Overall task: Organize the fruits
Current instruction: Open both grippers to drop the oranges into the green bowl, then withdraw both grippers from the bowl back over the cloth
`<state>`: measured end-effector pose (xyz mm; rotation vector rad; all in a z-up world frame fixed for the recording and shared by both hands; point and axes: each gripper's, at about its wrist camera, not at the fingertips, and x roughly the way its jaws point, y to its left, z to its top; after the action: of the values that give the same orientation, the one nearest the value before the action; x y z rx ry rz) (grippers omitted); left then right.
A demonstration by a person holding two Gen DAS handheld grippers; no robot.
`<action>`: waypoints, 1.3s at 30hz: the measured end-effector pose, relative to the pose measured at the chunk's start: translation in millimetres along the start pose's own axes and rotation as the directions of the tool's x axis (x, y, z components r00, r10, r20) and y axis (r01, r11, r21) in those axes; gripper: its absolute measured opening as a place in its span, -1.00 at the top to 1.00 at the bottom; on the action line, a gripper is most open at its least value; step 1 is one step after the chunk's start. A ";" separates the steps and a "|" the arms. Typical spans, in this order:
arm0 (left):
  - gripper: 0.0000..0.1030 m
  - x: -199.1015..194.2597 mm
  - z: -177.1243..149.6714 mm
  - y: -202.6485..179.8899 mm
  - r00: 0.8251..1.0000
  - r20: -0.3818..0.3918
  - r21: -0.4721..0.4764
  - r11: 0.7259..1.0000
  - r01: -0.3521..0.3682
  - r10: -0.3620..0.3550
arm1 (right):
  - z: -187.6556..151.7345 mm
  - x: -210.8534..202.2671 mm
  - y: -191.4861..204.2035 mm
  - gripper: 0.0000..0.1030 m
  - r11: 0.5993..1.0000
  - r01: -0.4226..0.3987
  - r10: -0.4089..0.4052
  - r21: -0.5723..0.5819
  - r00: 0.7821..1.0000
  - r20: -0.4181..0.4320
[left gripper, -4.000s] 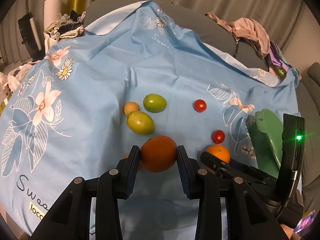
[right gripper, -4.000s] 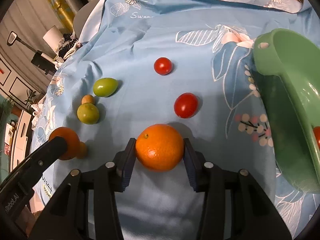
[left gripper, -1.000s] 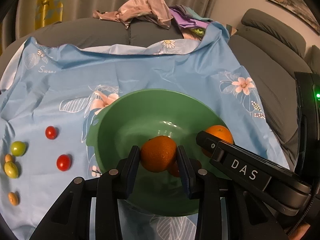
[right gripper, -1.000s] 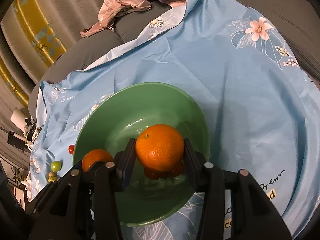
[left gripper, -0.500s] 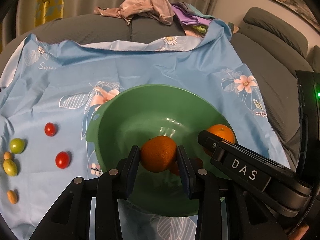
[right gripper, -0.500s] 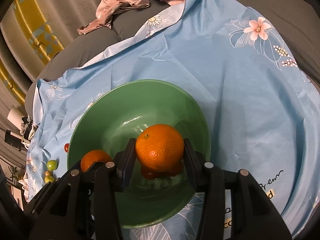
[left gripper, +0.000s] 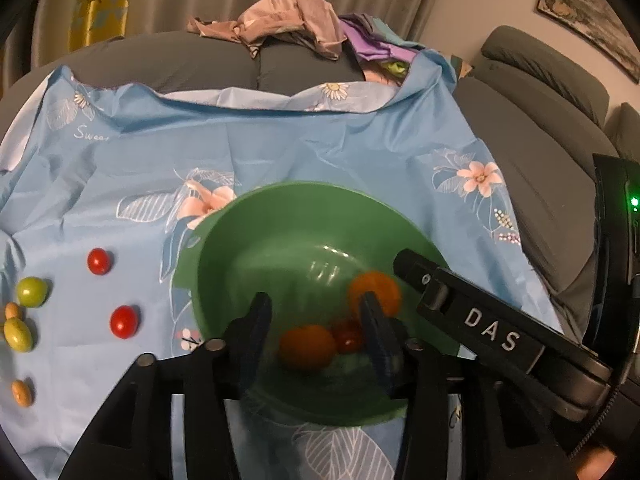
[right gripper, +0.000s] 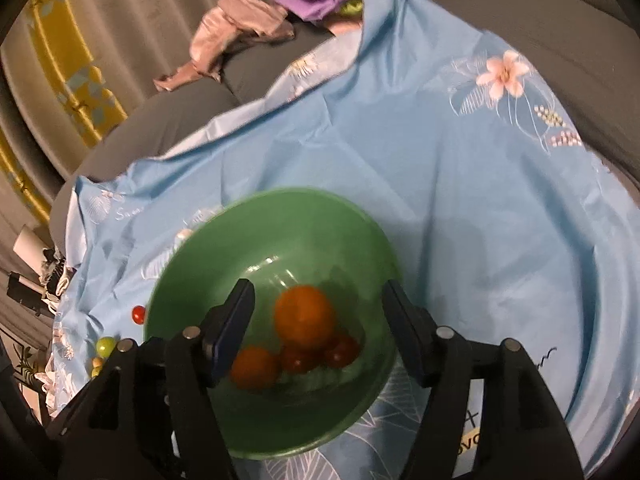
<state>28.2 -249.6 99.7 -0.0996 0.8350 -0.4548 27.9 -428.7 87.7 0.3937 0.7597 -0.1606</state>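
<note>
Green bowl (left gripper: 248, 216) on the blue floral cloth (left gripper: 280, 140): two oranges, one (right gripper: 305, 311) between my right gripper (right gripper: 316, 320) fingers and one (left gripper: 307, 346) between my left gripper (left gripper: 316, 322) fingers, neither touched, beside two red tomatoes (right gripper: 340, 350). Both pairs of jaws have just been opening and stand parted, gripping nothing. On the cloth left of the bowl: two red tomatoes (left gripper: 124, 321), green fruits (left gripper: 31, 291) and small yellowish ones (left gripper: 21, 392).

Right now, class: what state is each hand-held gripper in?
Left hand-held gripper: open, jaws just opened, orange released into the green bowl.
Right hand-held gripper: open, jaws just opened, its orange dropped too.
</note>
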 end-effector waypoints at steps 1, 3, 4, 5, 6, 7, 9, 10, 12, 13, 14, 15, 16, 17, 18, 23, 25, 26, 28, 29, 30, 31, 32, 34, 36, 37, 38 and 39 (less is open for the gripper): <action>-0.04 -4.2 0.1 2.1 1.000 0.005 -0.003 1.000 -0.004 0.004 | 0.6 -1.1 0.2 -0.32 1.000 -0.007 0.007 0.004 1.000 0.002; -0.12 -11.0 0.0 6.0 1.000 0.014 -0.013 1.000 -0.015 0.015 | 1.5 -1.9 1.5 -0.32 1.000 -0.027 0.027 0.006 1.000 0.006; -0.12 -13.2 -0.1 7.3 1.000 0.018 -0.017 1.000 -0.019 0.020 | 1.5 -1.8 2.6 -0.33 0.999 -0.032 0.032 0.005 0.999 0.005; -0.13 -17.7 -0.3 10.2 0.999 0.024 -0.021 0.999 -0.025 0.026 | 1.5 -1.9 4.2 -0.33 0.999 -0.036 0.036 0.003 0.999 0.004; -0.13 -21.1 -0.4 12.4 0.999 0.026 -0.025 0.999 -0.030 0.031 | 0.9 -2.0 6.1 -0.33 0.999 -0.039 0.039 0.000 0.999 0.005; -0.14 -24.9 -0.3 15.5 0.999 0.028 -0.029 0.999 -0.037 0.038 | 0.8 -2.7 8.5 -0.34 0.999 -0.043 0.043 -0.006 0.999 0.007; -0.14 -36.2 -0.3 24.1 0.997 0.039 -0.037 0.998 -0.058 0.059 | 0.6 -4.8 12.7 -0.34 0.998 -0.060 0.060 -0.015 0.998 0.012; -0.14 -40.0 -0.3 27.0 0.997 0.044 -0.040 0.997 -0.067 0.068 | -0.4 -5.8 14.3 -0.35 0.998 -0.067 0.067 -0.018 0.998 0.013; -0.14 -52.6 -0.8 36.5 0.993 0.056 -0.039 0.994 -0.103 0.105 | -1.7 -9.1 18.6 -0.35 0.996 -0.083 0.084 -0.026 0.996 0.016; -0.14 -59.2 -0.2 42.6 0.990 0.060 -0.038 0.992 -0.122 0.124 | -2.5 -10.3 20.2 -0.36 0.996 -0.087 0.088 -0.032 0.996 0.017; -0.14 -66.8 0.6 50.7 0.986 0.063 -0.048 0.988 -0.150 0.153 | -3.0 -11.6 23.6 -0.36 0.995 -0.092 0.093 -0.042 0.996 0.019; -0.14 -74.8 1.9 60.0 0.981 0.067 -0.069 0.982 -0.177 0.181 | -3.4 -12.4 27.0 -0.36 0.994 -0.095 0.096 -0.051 0.995 0.020; -0.14 -79.7 3.0 66.0 0.978 0.069 -0.086 0.978 -0.192 0.198 | -4.4 -13.5 31.7 -0.36 0.993 -0.100 0.102 -0.066 0.995 0.021; -0.14 -88.9 3.9 77.9 0.970 0.076 -0.121 0.967 -0.222 0.232 | -5.7 -14.4 36.5 -0.36 0.991 -0.108 0.110 -0.081 0.994 0.021; -0.14 -95.4 3.2 87.0 0.963 0.084 -0.145 0.959 -0.242 0.256 | -7.2 -15.1 41.7 -0.36 0.988 -0.119 0.121 -0.098 0.993 0.018; -0.14 -116.8 -8.0 126.4 0.932 0.055 -0.177 0.922 -0.345 0.359 | -15.3 -19.1 67.1 -0.36 0.970 -0.148 0.153 -0.191 0.988 0.009; -0.14 -124.1 -14.2 136.2 0.924 0.066 -0.181 0.916 -0.359 0.376 | -18.6 -19.5 76.4 -0.36 0.964 -0.153 0.158 -0.216 0.987 0.007; -0.14 -128.5 -19.0 142.6 0.917 0.078 -0.189 0.909 -0.372 0.391 | -20.6 -19.5 81.1 -0.36 0.962 -0.155 0.160 -0.225 0.987 0.005; -0.14 -134.1 -28.0 155.3 0.904 0.100 -0.217 0.896 -0.389 0.416 | -25.4 -18.8 89.6 -0.36 0.957 -0.156 0.161 -0.244 0.987 0.001; -0.14 -135.4 -31.0 161.2 0.903 0.104 -0.234 0.892 -0.386 0.417 | -28.3 -18.5 95.2 -0.36 0.952 -0.160 0.165 -0.262 0.986 -0.003; -0.14 -135.2 -34.8 169.3 0.905 0.099 -0.258 0.889 -0.379 0.414 | -30.6 -18.5 99.3 -0.36 0.948 -0.162 0.167 -0.275 0.986 -0.006; -0.14 -134.1 -36.8 174.8 0.909 0.088 -0.274 0.887 -0.371 0.407 | -33.7 -18.0 104.7 -0.36 0.942 -0.167 0.172 -0.291 0.985 -0.010; -0.14 -132.1 -39.1 180.5 0.914 0.075 -0.284 0.888 -0.363 0.398 | -36.8 -17.2 110.2 -0.36 0.936 -0.171 0.175 -0.308 0.984 -0.015; -0.14 -130.1 -41.5 187.9 0.920 0.050 -0.290 0.888 -0.358 0.388 | -42.8 -15.5 120.2 -0.36 0.920 -0.190 0.192 -0.342 0.981 -0.029; -0.14 -126.7 -44.1 196.0 0.922 0.032 -0.295 0.886 -0.359 0.385 | -47.4 -12.7 127.7 -0.36 0.902 -0.245 0.237 -0.355 0.969 -0.065; -0.14 -126.4 -45.2 198.5 0.922 0.028 -0.297 0.884 -0.361 0.386 | -49.6 -10.8 131.6 -0.36 0.894 -0.274 0.260 -0.354 0.962 -0.087; -0.14 -124.8 -46.2 202.6 0.922 0.015 -0.302 0.880 -0.365 0.388 | -51.5 -9.3 135.6 -0.36 0.886 -0.299 0.280 -0.354 0.954 -0.104; -0.14 -123.2 -47.3 207.0 0.922 -0.003 -0.312 0.876 -0.369 0.388 | -53.8 -8.7 139.4 -0.35 0.878 -0.320 0.298 -0.356 0.948 -0.116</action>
<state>-5.7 -6.4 99.2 -0.2311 0.8378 0.0526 26.6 -279.5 98.7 0.1538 0.7550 0.2964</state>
